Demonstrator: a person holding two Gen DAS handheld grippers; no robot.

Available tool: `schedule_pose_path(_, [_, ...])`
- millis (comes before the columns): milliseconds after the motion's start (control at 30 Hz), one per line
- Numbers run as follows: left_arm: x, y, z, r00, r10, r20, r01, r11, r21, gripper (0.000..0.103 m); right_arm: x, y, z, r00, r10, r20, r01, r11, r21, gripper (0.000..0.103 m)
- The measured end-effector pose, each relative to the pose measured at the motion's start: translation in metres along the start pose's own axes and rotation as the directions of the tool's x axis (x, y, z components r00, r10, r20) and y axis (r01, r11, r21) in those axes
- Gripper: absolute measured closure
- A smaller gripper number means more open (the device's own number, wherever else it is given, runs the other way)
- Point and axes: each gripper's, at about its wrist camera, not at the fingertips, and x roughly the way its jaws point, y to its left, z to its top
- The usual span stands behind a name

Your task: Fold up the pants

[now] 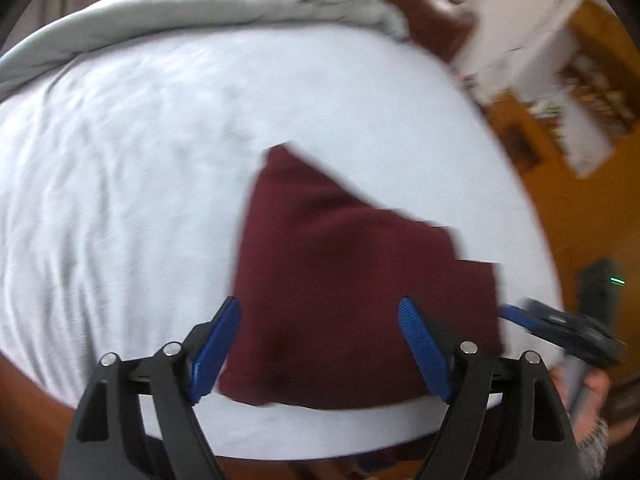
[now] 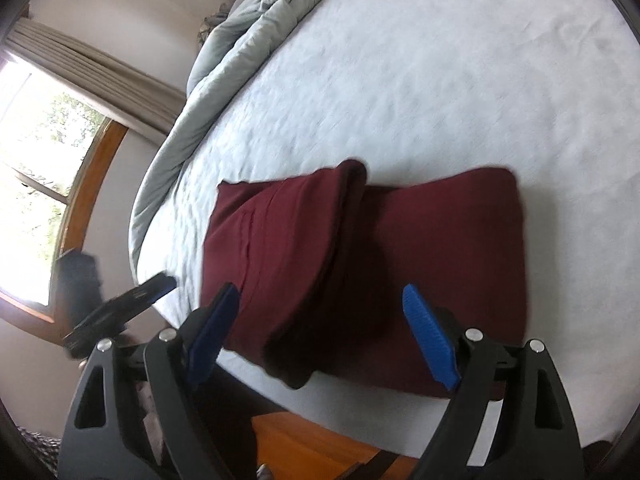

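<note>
The maroon pants (image 1: 340, 280) lie folded in a compact stack on the white bed sheet (image 1: 140, 180), near its front edge. They also show in the right wrist view (image 2: 360, 272), with a folded layer overlapping on the left. My left gripper (image 1: 320, 344) is open and empty, held just above the near edge of the pants. My right gripper (image 2: 320, 332) is open and empty, also just above the near edge. The right gripper shows in the left wrist view (image 1: 560, 328) at the right; the left gripper shows in the right wrist view (image 2: 120, 308) at the left.
A grey comforter (image 1: 220, 4) is bunched along the far side of the bed; it also shows in the right wrist view (image 2: 224, 60). Wooden floor (image 1: 580, 208) and shelving lie beyond the bed's right edge. A window (image 2: 36, 168) with a wooden frame is at left.
</note>
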Motion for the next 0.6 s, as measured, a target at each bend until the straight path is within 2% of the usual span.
schedule_pose_path(67, [0.015, 0.012, 0.001, 0.999, 0.030, -0.031, -0.031, 0.998, -0.046, 0.022, 0.007, 0.004, -0.003, 1.000, 0.013, -0.027, -0.013, 1.000, 0.004, 0.019])
schedule_pose_path(167, [0.034, 0.023, -0.006, 0.994, 0.077, -0.075, -0.082, 0.994, -0.073, 0.022, 0.018, 0.010, -0.007, 0.998, -0.028, -0.055, 0.027, 0.999, -0.023, 0.019])
schedule_pose_path(367, [0.057, 0.026, -0.010, 0.990, 0.098, -0.097, -0.102, 0.994, -0.041, 0.021, 0.043, 0.021, -0.014, 0.989, -0.107, -0.102, 0.096, 0.990, -0.106, 0.019])
schedule_pose_path(533, [0.064, 0.032, -0.008, 0.992, 0.053, -0.116, -0.061, 0.996, -0.069, 0.022, 0.053, 0.020, -0.015, 0.990, -0.065, -0.121, 0.057, 0.996, -0.068, 0.019])
schedule_pose_path(600, [0.068, 0.035, -0.006, 0.992, 0.032, -0.122, -0.042, 0.996, -0.078, 0.023, 0.056, 0.015, -0.016, 0.991, -0.020, -0.135, 0.015, 0.999, -0.035, 0.019])
